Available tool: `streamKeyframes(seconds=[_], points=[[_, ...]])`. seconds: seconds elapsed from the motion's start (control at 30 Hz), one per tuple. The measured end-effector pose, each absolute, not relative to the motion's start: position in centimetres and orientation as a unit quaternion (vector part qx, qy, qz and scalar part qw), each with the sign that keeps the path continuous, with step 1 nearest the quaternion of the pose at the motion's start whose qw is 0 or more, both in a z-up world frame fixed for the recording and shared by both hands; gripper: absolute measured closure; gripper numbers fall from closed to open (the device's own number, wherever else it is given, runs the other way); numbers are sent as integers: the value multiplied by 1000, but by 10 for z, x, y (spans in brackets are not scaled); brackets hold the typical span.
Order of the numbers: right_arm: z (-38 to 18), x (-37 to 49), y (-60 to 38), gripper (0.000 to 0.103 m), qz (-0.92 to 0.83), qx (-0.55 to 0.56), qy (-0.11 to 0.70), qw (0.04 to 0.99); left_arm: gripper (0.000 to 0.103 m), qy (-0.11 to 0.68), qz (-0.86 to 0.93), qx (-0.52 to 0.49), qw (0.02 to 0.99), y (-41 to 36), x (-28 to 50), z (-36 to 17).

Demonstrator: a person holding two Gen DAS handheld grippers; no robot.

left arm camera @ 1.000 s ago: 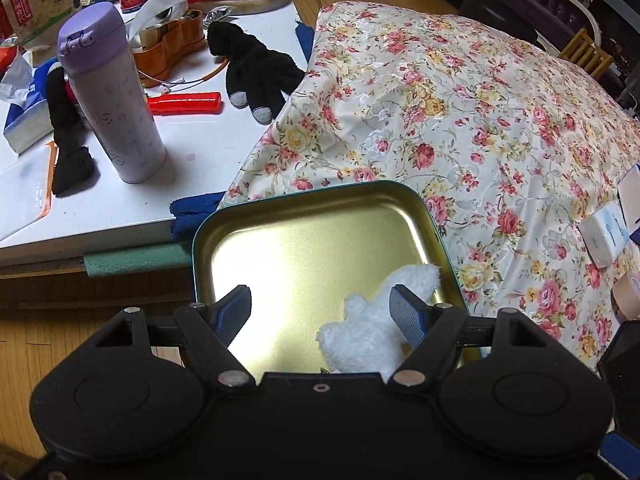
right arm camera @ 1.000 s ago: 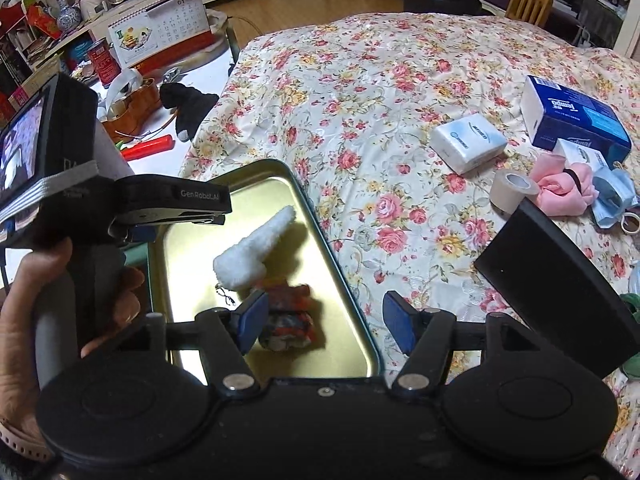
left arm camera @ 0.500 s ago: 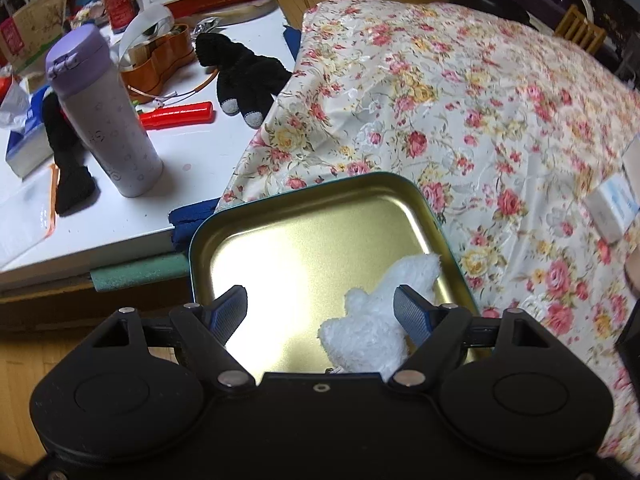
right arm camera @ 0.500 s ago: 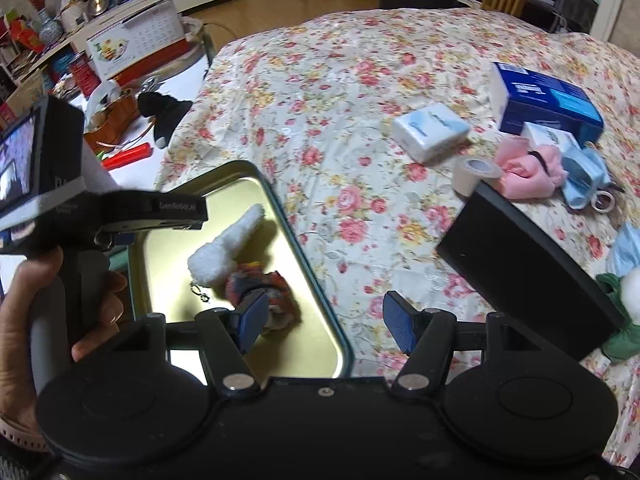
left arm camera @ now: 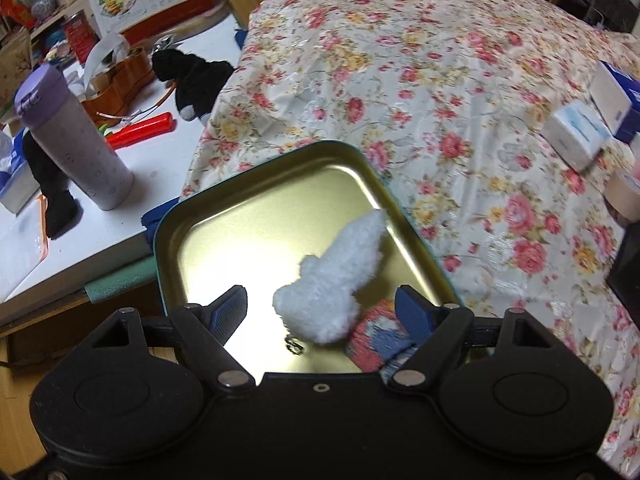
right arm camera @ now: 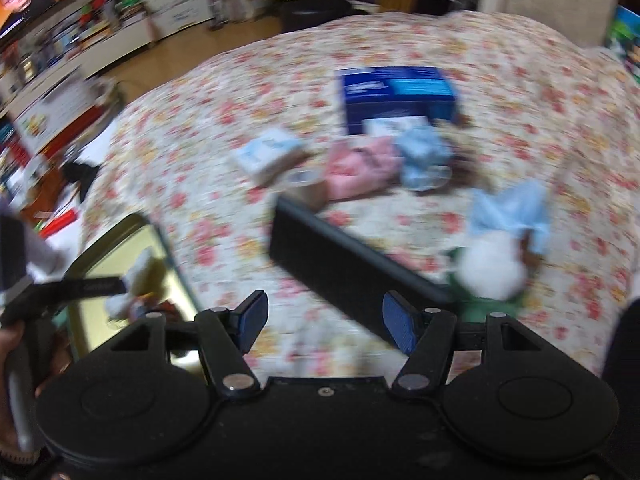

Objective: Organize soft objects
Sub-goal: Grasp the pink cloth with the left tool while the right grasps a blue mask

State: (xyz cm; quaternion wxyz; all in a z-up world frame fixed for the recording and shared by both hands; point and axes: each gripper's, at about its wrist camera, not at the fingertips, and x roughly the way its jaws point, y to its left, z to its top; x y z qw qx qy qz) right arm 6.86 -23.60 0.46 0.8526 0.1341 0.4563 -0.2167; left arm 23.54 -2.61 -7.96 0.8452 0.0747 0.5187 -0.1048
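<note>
White plush: the white plush [left arm camera: 332,280] lay in the gold tin tray [left arm camera: 256,200], low centre of the left wrist view, its narrow end angled toward the upper right; it lay loose, touched by neither pad, which read as a piece already dropped where soft things were being gathered.
Knitted piece: a red and blue knitted piece [left arm camera: 376,340] sat just beside the plush at the tray's lower right, partly hidden behind the right-hand finger; probably sorted in for the same reason.
Tray: it rested at the near edge of the floral bedspread [left arm camera: 420,100], beside the white table [left arm camera: 120,168], likely so both hands could reach it.
Left gripper: the left gripper [left arm camera: 320,312] hovered over the tray with jaws spread; they had just been opening, and though the plush showed between them the pads did not press on it.
Right gripper: the right gripper [right arm camera: 322,320] stood spread and empty, lower centre of a blurred right wrist view, aimed at the bedspread away from the tray.
Remaining soft things: a pink cloth [right arm camera: 360,164], a pale blue cloth [right arm camera: 424,152] and a white fluffy ball [right arm camera: 492,268] lay well apart from the tray, upper centre and right; judged the next targets.
Non-soft clutter: the blue box [right arm camera: 396,92], tape roll [right arm camera: 304,184] and black flat case [right arm camera: 352,276] sat among them, so a pick would need care.
</note>
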Motion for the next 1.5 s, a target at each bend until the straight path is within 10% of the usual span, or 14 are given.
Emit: streamKeyframes(seconds=[1.27, 1.5], points=[[-41, 83, -412, 23, -301, 180, 463, 814, 20, 471, -264, 146, 829, -219, 188, 14], [-57, 85, -423, 57, -286, 203, 483, 802, 20, 492, -273, 136, 815, -256, 210, 6]])
